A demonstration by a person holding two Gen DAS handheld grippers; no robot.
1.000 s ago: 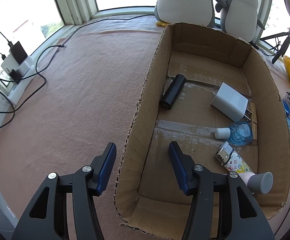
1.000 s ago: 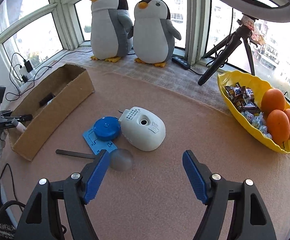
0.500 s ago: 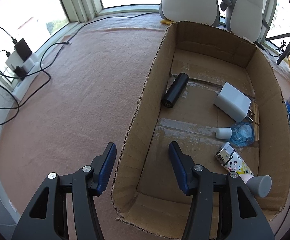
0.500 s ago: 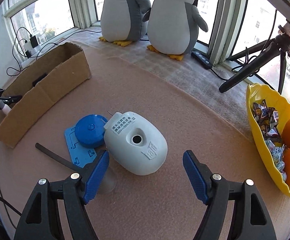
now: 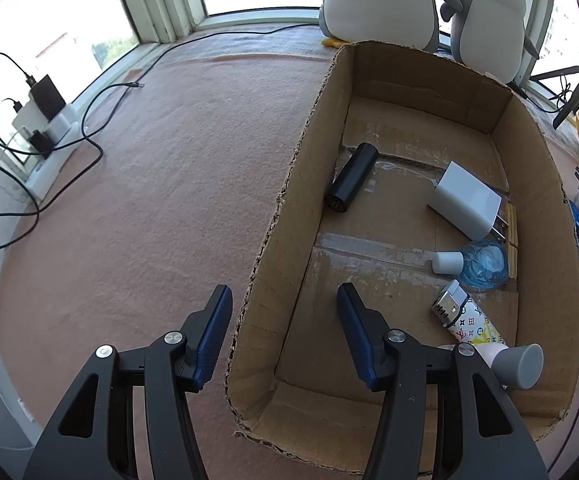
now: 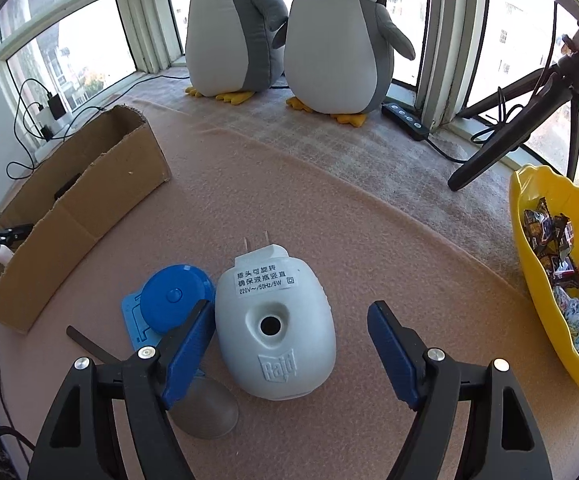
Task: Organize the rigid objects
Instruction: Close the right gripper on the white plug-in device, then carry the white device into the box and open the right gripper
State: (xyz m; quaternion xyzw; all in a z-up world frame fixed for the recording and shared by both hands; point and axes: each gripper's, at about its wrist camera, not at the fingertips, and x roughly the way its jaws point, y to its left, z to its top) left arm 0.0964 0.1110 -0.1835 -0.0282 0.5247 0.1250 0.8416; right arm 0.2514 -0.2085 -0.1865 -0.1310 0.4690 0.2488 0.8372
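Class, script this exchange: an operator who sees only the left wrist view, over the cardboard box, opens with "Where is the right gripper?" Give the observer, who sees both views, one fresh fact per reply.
Observer: The right gripper is open, with one finger on either side of the white plug-in device on the mat.
Operator: Which way does its plug face?
Observer: Its two prongs point away from the gripper, toward the penguins.
Operator: Anything crowding it?
Observer: A blue round disc lies right beside it, on the side nearer the cardboard box.
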